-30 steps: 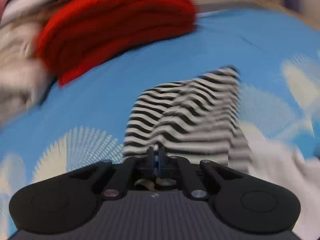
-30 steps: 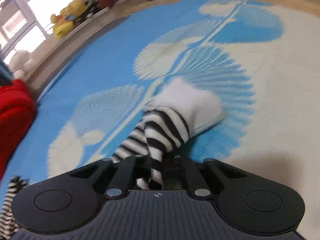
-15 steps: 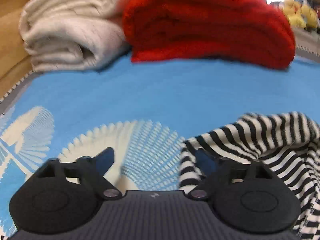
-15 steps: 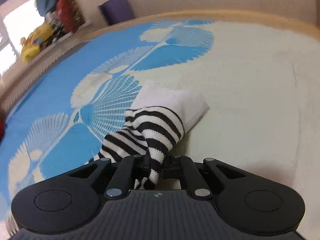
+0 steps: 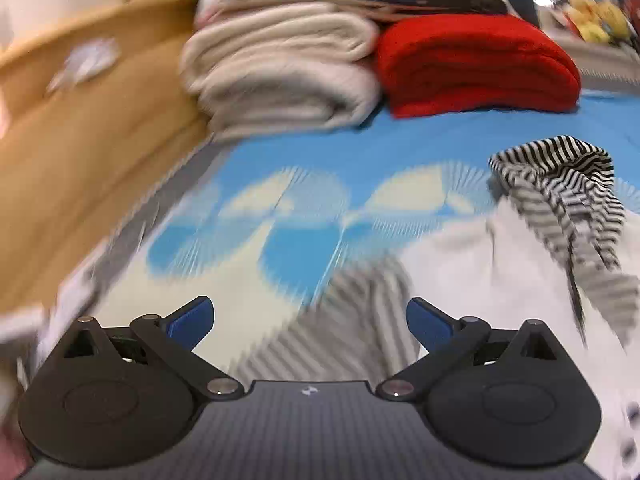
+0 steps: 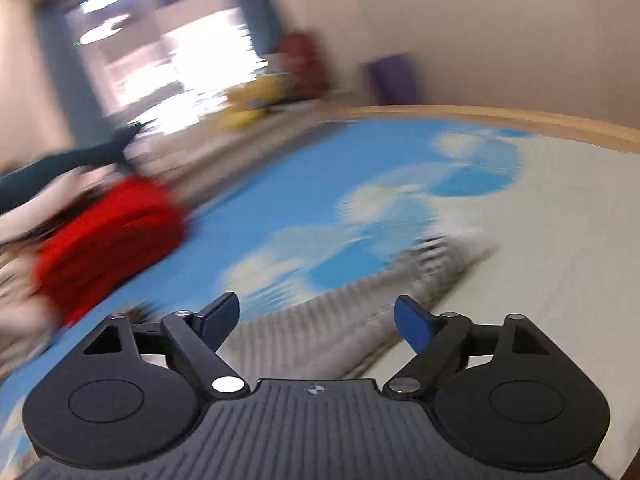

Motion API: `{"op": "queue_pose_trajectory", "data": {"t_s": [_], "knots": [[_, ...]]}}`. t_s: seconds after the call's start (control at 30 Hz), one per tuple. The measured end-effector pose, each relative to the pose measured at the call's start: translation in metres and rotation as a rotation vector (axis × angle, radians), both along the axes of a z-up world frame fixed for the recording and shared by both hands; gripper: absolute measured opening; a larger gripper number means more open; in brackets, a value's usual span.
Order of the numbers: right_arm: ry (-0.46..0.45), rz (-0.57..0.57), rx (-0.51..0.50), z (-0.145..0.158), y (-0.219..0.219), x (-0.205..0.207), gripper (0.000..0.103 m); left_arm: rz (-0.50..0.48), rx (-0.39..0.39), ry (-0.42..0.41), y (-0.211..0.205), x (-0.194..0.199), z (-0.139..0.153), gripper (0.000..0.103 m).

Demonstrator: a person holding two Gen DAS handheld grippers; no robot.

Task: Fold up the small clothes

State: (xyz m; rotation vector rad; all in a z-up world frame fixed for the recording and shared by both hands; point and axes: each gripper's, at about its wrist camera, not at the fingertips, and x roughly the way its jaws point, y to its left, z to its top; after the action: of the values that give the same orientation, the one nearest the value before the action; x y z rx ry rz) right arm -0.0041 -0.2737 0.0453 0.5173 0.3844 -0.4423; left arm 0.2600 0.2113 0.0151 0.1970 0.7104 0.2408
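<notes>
Two folded blankets (image 5: 476, 64) beyond sock (image 5: 560, 200)

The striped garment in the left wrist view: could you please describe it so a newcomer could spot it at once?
On the blue fan-patterned mat, look right of the folded red blanket and the cream blanket. The striped garment lies crumpled there, alone in thin black-and-white stripes.

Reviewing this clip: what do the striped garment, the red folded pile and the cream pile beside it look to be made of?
Striped garment: seemingly a thin, matte knit, judging by its fine black-and-white stripes and limp, crumpled drape. Red pile: apparently a thick, soft fleece or knit with rounded, plump folds and no sheen. Cream pile: probably fuzzy, towel-like or woolly cloth, though motion blur leaves the texture uncertain.
</notes>
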Motion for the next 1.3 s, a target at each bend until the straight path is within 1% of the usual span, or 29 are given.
{"op": "queue_pose_trajectory", "data": {"t_s": [0.03, 0.1, 0.13, 0.2, 0.23, 0.27, 0.3, 0.33, 0.37, 0.4, 0.47, 0.5, 0.57, 0.63, 0.67, 0.7, 0.73, 0.8, 0.83, 0.9, 0.93, 1.0, 1.07, 1.1, 1.13, 1.17, 1.2, 1.23, 1.3], "knots": [[-0.008, 0.065, -0.002, 0.003, 0.022, 0.0, 0.091, 0.031, -0.044, 0.014, 0.013, -0.02, -0.004, 0.103], [-0.018, 0.166, 0.008, -0.002, 0.062, 0.001, 0.092, 0.077, -0.129, 0.029, 0.036, -0.049, -0.014, 0.103], [0.006, 0.212, 0.028, -0.008, 0.08, 0.006, 0.092, 0.097, -0.177, 0.028, 0.047, -0.062, -0.021, 0.103], [0.032, 0.284, 0.08, -0.026, 0.106, 0.013, 0.092, 0.15, -0.242, 0.008, 0.071, -0.079, -0.038, 0.102], [0.05, 0.309, 0.094, -0.038, 0.117, 0.018, 0.092, 0.186, -0.264, 0.017, 0.083, -0.082, -0.048, 0.102], [0.06, 0.326, 0.091, -0.05, 0.125, 0.019, 0.092, 0.205, -0.278, 0.045, 0.094, -0.082, -0.054, 0.102], [0.069, 0.336, 0.066, -0.062, 0.13, 0.021, 0.091, 0.214, -0.299, 0.074, 0.104, -0.081, -0.056, 0.102], [0.102, 0.324, 0.023, -0.075, 0.133, 0.024, 0.091, 0.221, -0.337, 0.07, 0.116, -0.083, -0.055, 0.102], [0.158, 0.306, -0.005, -0.083, 0.133, 0.029, 0.09, 0.235, -0.371, 0.05, 0.13, -0.087, -0.052, 0.102], [0.2, 0.292, -0.003, -0.088, 0.131, 0.035, 0.09, 0.265, -0.396, 0.041, 0.144, -0.089, -0.051, 0.102], [0.216, 0.257, 0.072, -0.096, 0.116, 0.045, 0.089, 0.343, -0.442, 0.054, 0.17, -0.09, -0.054, 0.102], [0.216, 0.224, 0.1, -0.099, 0.109, 0.049, 0.089, 0.393, -0.486, 0.069, 0.185, -0.092, -0.057, 0.102], [0.22, 0.166, 0.14, -0.105, 0.098, 0.054, 0.089, 0.467, -0.634, 0.081, 0.214, -0.1, -0.064, 0.102], [0.239, 0.135, 0.169, -0.111, 0.088, 0.058, 0.089, 0.488, -0.788, 0.077, 0.231, -0.107, -0.069, 0.102], [0.244, 0.128, 0.186, -0.113, 0.086, 0.059, 0.089, 0.489, -0.844, 0.079, 0.236, -0.109, -0.071, 0.102], [0.248, 0.124, 0.208, -0.115, 0.083, 0.06, 0.089, 0.49, -0.878, 0.086, 0.237, -0.109, -0.072, 0.102], [0.245, 0.124, 0.232, -0.116, 0.081, 0.063, 0.089, 0.487, -0.888, 0.106, 0.236, -0.107, -0.074, 0.102], [0.236, 0.127, 0.252, -0.117, 0.081, 0.065, 0.089, 0.503, -0.875, 0.168, 0.23, -0.106, -0.08, 0.102], [0.232, 0.134, 0.248, -0.116, 0.085, 0.065, 0.089, 0.515, -0.895, 0.199, 0.227, -0.105, -0.085, 0.102], [0.233, 0.156, 0.227, -0.115, 0.09, 0.069, 0.089, 0.524, -0.966, 0.249, 0.22, -0.101, -0.097, 0.102], [0.234, 0.169, 0.217, -0.115, 0.093, 0.071, 0.089, 0.538, -0.966, 0.252, 0.218, -0.096, -0.099, 0.102], [0.237, 0.2, 0.199, -0.114, 0.099, 0.074, 0.089, 0.576, -0.923, 0.211, 0.22, -0.086, -0.1, 0.101], [0.236, 0.217, 0.183, -0.112, 0.104, 0.075, 0.089, 0.604, -0.89, 0.177, 0.225, -0.076, -0.097, 0.084], [0.237, 0.223, 0.174, -0.111, 0.106, 0.075, 0.089, 0.616, -0.89, 0.173, 0.227, -0.073, -0.098, 0.055], [0.237, 0.225, 0.168, -0.111, 0.107, 0.075, 0.089, 0.629, -0.895, 0.178, 0.229, -0.072, -0.1, 0.019], [0.237, 0.227, 0.163, -0.11, 0.108, 0.075, 0.089, 0.647, -0.889, 0.184, 0.229, -0.073, -0.102, 0.013], [0.234, 0.228, 0.159, -0.11, 0.109, 0.075, 0.089, 0.662, -0.888, 0.168, 0.23, -0.077, -0.1, 0.013], [0.232, 0.23, 0.155, -0.109, 0.109, 0.074, 0.089, 0.675, -0.874, 0.125, 0.231, -0.083, -0.092, 0.012], [0.228, 0.233, 0.146, -0.108, 0.11, 0.072, 0.089, 0.684, -0.785, 0.018, 0.237, -0.093, -0.069, 0.012]]}}
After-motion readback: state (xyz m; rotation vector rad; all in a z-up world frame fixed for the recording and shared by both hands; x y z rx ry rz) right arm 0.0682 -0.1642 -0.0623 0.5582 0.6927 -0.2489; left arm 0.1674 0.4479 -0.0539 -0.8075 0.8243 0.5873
